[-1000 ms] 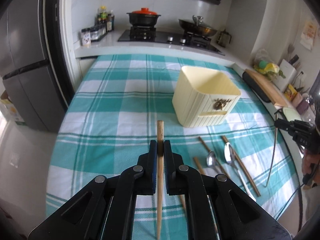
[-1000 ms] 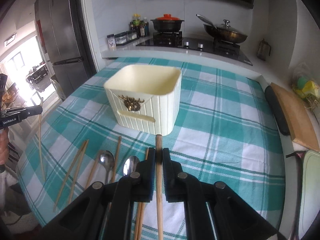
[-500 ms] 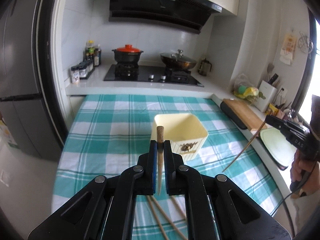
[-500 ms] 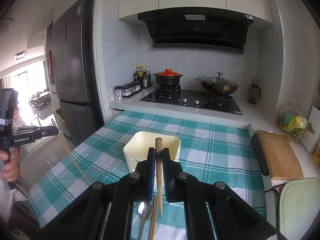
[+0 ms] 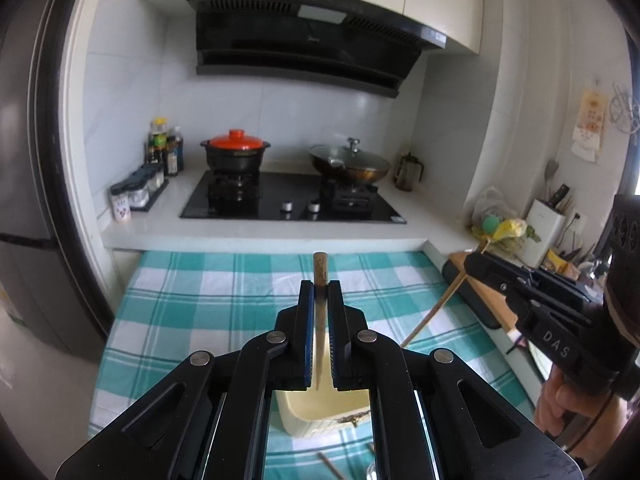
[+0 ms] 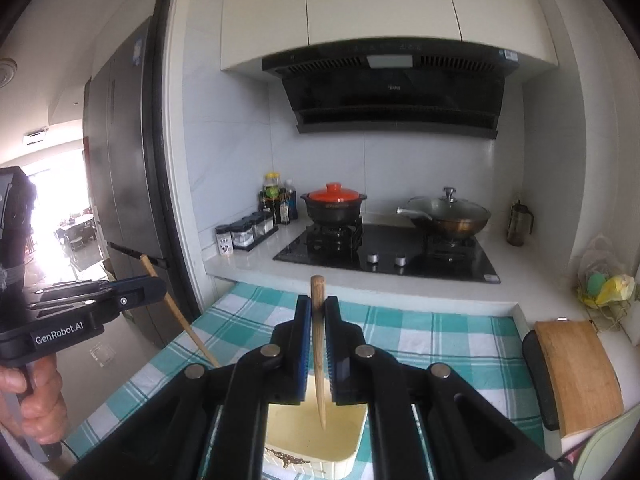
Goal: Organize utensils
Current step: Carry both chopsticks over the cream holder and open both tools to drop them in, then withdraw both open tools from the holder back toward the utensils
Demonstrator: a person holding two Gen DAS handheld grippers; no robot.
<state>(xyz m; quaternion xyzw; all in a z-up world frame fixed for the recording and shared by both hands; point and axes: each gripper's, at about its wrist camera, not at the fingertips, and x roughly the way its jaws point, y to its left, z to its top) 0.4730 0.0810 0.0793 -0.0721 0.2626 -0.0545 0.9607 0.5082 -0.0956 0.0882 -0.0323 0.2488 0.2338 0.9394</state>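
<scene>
My left gripper (image 5: 320, 292) is shut on a wooden chopstick (image 5: 320, 276), held upright with its thin tip down over the open cream utensil box (image 5: 320, 410). My right gripper (image 6: 318, 306) is shut on another wooden chopstick (image 6: 318, 360), whose tip hangs just above the same box (image 6: 312, 436). Each gripper shows in the other's view: the right one (image 5: 474, 264) with its slanted chopstick (image 5: 434, 312), the left one (image 6: 158, 286) with its chopstick (image 6: 180, 316). More chopsticks (image 5: 330, 468) and a spoon (image 5: 372, 474) lie on the checked cloth in front of the box.
The table has a teal and white checked cloth (image 5: 200, 304). Behind it is a white counter with a hob (image 5: 292, 204), a red-lidded pot (image 5: 236, 154), a wok (image 5: 350, 166) and spice jars (image 5: 140, 192). A wooden cutting board (image 6: 576, 372) lies at the right; a fridge (image 6: 120, 184) stands at the left.
Both grippers have risen and tilted from pointing down at the table to level, so each chopstick now hangs tip-down over the box. The box has slid to the bottom of both views.
</scene>
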